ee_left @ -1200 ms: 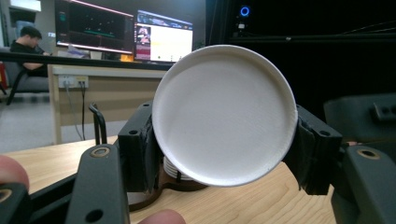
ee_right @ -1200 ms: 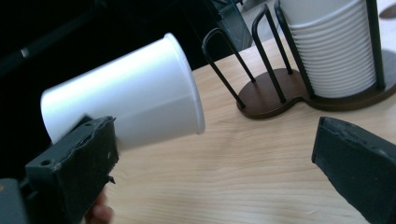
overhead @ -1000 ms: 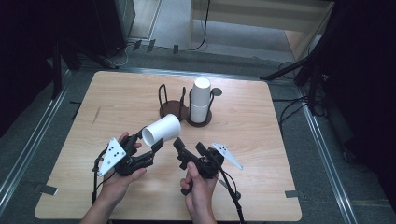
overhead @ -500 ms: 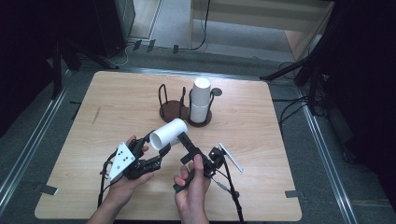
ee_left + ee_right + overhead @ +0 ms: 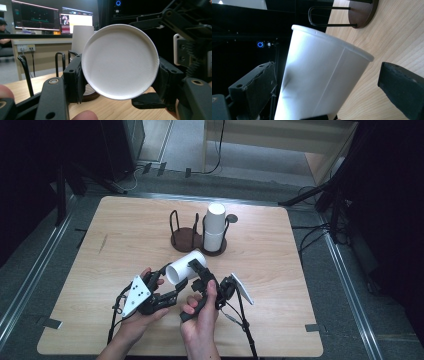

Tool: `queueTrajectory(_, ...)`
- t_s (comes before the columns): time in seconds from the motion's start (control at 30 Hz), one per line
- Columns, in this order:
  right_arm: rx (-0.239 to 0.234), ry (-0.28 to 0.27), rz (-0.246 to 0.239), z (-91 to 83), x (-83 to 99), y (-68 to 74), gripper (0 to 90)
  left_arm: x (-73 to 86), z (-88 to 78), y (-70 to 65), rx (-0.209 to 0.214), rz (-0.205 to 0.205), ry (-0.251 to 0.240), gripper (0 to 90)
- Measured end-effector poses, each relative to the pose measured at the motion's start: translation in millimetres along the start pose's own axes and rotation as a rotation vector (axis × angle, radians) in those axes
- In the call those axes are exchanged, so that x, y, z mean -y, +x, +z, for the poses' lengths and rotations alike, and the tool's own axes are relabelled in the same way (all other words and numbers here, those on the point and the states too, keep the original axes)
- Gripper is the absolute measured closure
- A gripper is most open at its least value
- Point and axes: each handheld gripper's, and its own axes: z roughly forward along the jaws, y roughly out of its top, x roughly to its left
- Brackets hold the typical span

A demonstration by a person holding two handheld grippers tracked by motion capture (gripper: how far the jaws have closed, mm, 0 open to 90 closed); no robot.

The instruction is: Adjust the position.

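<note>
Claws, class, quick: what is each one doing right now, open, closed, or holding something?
Left claw: closed on the white paper cup, gripping it near its bottom.
Right claw: open, its pads apart on either side of the cup, not pressing it.

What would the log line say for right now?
left gripper: shut on paper cup | right gripper: open around cup | cup stack: in holder

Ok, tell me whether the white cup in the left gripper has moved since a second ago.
Yes. In the high view the white cup has shifted right and slightly down the picture, judged against the fixed dark cup holder.
</note>
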Motion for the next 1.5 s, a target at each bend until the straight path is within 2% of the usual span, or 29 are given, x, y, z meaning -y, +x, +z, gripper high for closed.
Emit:
queueTrajectory(0.3, -0.006, 0.001, 0.058, 5.9, -6.1, -1.3, 1.7, 0.6, 0.7, -2.3, 0.015, 0.007, 0.003, 36.0)
queueTrajectory(0.73, -0.019, 0.02, 0.11, 11.3, -9.1, -3.8, 2.5, 1.6, 1.7, -4.3, 0.02, 0.025, 0.005, 36.0)
queueTrajectory(1.0, -0.012, 0.032, 0.125, 14.0, -8.6, -5.8, 8.9, 1.6, 1.9, -4.8, 0.024, 0.03, 0.007, 36.0)
queueTrajectory(1.2, -0.026, 0.037, 0.135, 15.4, -7.9, -7.0, 13.3, 2.0, 1.9, -4.0, 0.024, 0.034, 0.013, 35.9)
queueTrajectory(1.5, -0.041, 0.039, 0.148, 16.5, -7.6, -9.4, 18.4, 3.1, 2.6, -2.4, 0.023, 0.014, 0.035, 35.1)
